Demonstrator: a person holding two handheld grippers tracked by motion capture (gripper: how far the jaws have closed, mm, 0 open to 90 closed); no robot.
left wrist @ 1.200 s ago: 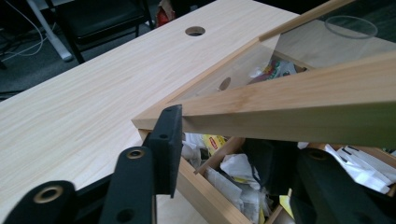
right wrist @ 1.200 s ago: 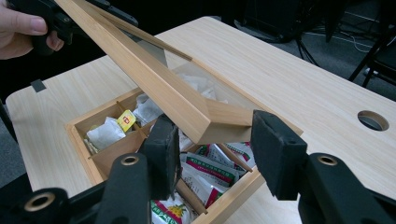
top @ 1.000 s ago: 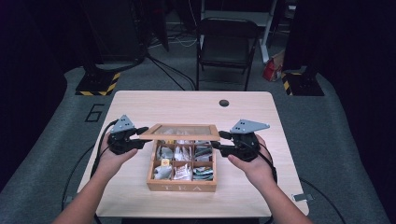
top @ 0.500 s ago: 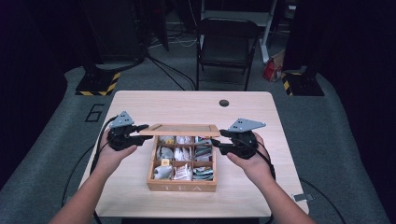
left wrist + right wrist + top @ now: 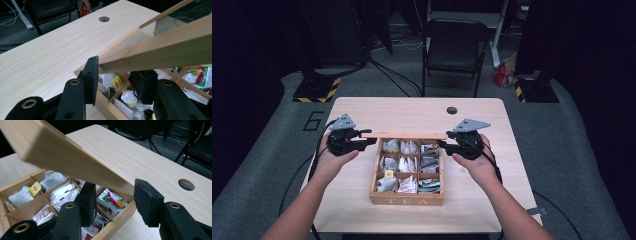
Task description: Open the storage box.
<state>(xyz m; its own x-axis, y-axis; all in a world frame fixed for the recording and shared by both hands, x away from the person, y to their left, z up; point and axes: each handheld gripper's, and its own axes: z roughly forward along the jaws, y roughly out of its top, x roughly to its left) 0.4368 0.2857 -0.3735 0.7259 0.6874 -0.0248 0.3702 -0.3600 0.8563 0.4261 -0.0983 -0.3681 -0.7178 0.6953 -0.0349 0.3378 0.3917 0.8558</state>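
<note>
Table (image 5: 362, 110), pale wood, one round cable hole (image 5: 452, 110) near the far edge. One dark chair (image 5: 455, 47) stands on the floor beyond it.

Tea box (image 5: 407, 200), wooden, "TEA" on its front wall, sits mid-table. Nine compartments counted in the high view, three rows of three, all holding tea packets (image 5: 407, 184). Lid (image 5: 404, 135) is raised at the box's far edge; from above it reads as one thin wooden strip, edge-on.

Left gripper view adds what the high view cannot: the lid (image 5: 160, 52) is a wooden frame around a clear pane, tilted over the compartments. Right gripper view gives the lid's (image 5: 62, 157) plain wooden edge close up, slanting above the packets, with the cable hole off to the right.

Two grippers, one at each end of the lid. Left gripper (image 5: 368, 140): in its own view the lid's corner runs down between the two black jaws, one pad against the frame edge, jaws clenched on the lid. Right gripper (image 5: 443, 145): its jaws have just been closing a little; in its own view the lid's corner lies between them, gaps showing on both sides, pads not pressing.

Two forearms enter from the bottom of the high view, one hand behind each gripper.
</note>
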